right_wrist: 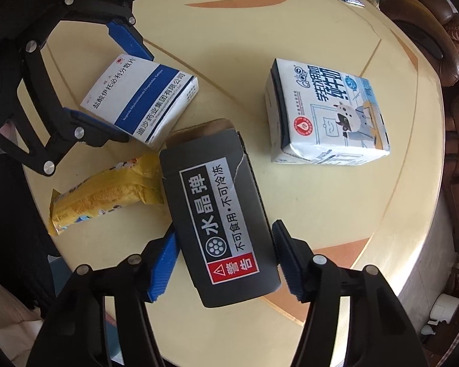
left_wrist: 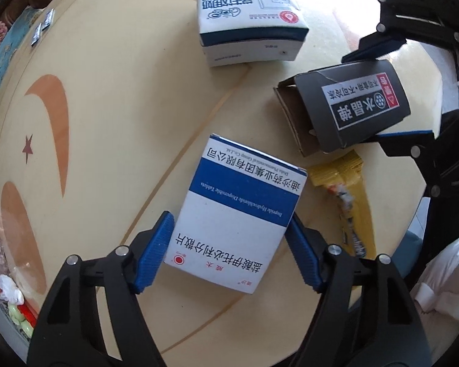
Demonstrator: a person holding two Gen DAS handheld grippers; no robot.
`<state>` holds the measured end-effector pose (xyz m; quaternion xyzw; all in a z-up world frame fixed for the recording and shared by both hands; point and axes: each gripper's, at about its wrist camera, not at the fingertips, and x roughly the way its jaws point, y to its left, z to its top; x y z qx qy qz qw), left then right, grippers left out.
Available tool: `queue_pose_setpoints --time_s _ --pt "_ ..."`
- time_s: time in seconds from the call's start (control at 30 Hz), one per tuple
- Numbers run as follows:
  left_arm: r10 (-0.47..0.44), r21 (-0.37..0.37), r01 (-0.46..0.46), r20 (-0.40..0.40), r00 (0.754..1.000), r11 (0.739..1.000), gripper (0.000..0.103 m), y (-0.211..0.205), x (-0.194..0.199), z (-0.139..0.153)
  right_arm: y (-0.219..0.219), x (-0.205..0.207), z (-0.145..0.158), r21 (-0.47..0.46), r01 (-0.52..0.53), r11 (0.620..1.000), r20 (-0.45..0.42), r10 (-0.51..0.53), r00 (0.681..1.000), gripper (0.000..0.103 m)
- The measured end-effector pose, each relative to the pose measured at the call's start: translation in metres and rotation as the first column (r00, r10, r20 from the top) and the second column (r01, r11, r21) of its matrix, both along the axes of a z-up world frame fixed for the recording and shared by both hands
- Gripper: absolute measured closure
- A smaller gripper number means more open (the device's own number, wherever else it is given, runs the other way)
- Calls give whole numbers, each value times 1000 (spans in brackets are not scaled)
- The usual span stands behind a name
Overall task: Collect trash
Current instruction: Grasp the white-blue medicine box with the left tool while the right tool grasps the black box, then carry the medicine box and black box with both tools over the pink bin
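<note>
- The counter (left_wrist: 113, 98) is a round yellow top with orange crescents and a star. Four pieces of trash lie on it, all close to the middle.
- The milk carton (right_wrist: 327, 113) is the biggest piece. It lies on its side, apart from both grippers, and nobody touches it.
- The black box (right_wrist: 226, 223) has a warning label and an open, torn flap at its far end. It lies between the jaws of the right gripper (right_wrist: 226, 260). Both blue pads are at its long sides and seem to touch, so I judge it is grasped, but the box is not lifted yet.
- The medicine box (left_wrist: 232, 214), white and blue, lies between the jaws of the left gripper (left_wrist: 229, 253). The pads sit against its two sides, so this one also looks grasped, on the counter.
- The yellow wrapper (right_wrist: 107, 195) lies flat between the two boxes, partly under the black box. It is free.
- The step in hand, as I judge: both hands take one box each, at the same time.
- The next move calls for a firm squeeze and a straight lift. The black box is open and soft, so it may crush. No bin is visible, so where to carry the boxes I cannot tell.
</note>
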<state>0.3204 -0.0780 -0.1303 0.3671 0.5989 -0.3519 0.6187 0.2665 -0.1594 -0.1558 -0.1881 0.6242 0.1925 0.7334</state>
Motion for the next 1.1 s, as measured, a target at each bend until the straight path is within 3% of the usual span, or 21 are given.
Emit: queue_pose_setpoints --time_s 0.13,0.37,0.63,0.83,1.1 --pt "89 12 -89 22 996 996 31 4 1 1 -2 -5 1 1 28 1000 -1 -28 1000 45" --pt "267 20 -267 31 963 963 32 30 18 9 -11 -3 28 1 105 994 46 -105 993 45" --pt "312 -31 -311 73 947 950 32 47 6 52 -14 -15 66 17 159 987 89 -160 983 45" --pt "327 -83 -320 107 939 944 32 58 -26 97 -11 -46 100 44 161 986 145 -165 975 45" --pt "322 -130 -304 149 935 944 32 69 -109 127 3 -106 145 64 147 987 232 -158 960 48"
